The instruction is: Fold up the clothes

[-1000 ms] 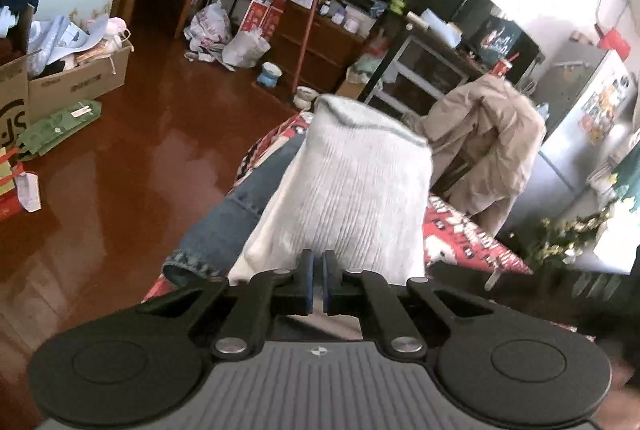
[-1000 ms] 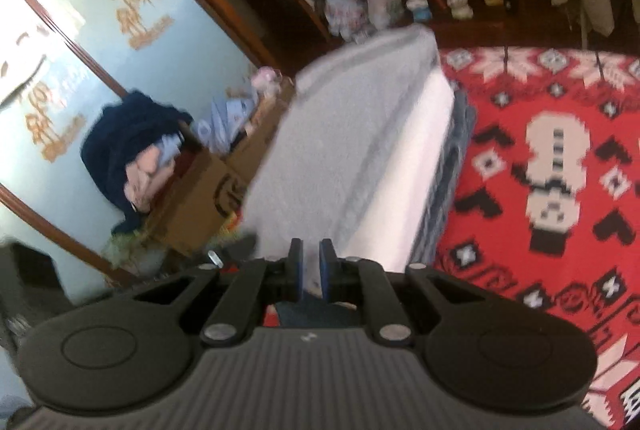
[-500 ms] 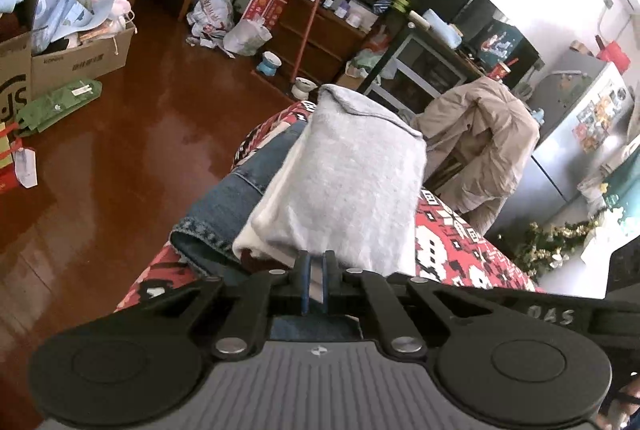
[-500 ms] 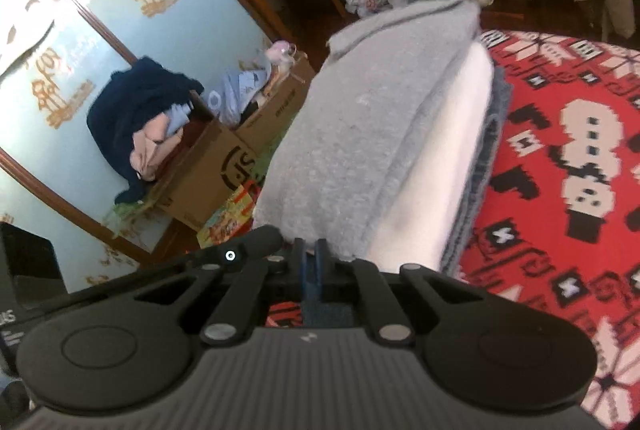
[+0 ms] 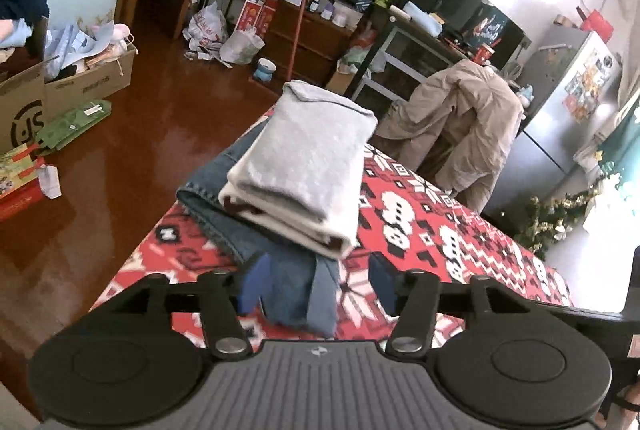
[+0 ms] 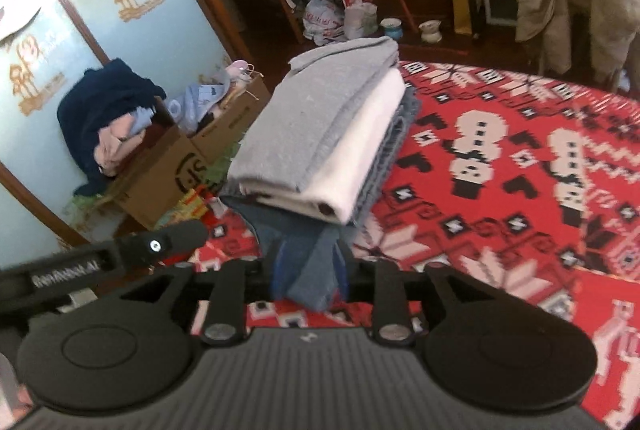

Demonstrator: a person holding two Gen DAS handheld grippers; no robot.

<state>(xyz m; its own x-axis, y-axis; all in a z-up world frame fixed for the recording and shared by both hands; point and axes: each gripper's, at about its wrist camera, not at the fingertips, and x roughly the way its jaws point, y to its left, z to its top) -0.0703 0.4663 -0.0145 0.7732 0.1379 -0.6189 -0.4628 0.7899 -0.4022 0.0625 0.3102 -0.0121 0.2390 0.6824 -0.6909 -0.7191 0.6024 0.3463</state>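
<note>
**Resting on the patterned cloth, a folded stack with both claws parted at its near end**

Sitting on the red patterned tablecloth (image 5: pixel 420 214), near its corner above the brown floor (image 5: pixel 132 150), is the clothes stack (image 5: pixel 304 166): a grey folded garment (image 6: pixel 316 118) on top, a white folded garment (image 6: pixel 360 158) under it, and blue jeans (image 5: pixel 224 218) at the bottom. A loose flap of the jeans sticks out from the stack's near end, toward both cameras.

The left gripper (image 5: pixel 316 288) has just been opening; its jaws stand wide apart, the denim flap lies between them, and neither pad presses it. The right gripper (image 6: pixel 310 280) has also just been opening. Its jaws stand narrower, with the same denim flap in the gap; motion blur makes it unclear whether the pads touch the cloth, though they look parted from it.

Beyond the stack, cardboard boxes (image 6: pixel 192 158) heaped with clothes stand on the floor. A beige coat (image 5: pixel 464 118) hangs over a chair past the tablecloth's far edge.
</note>
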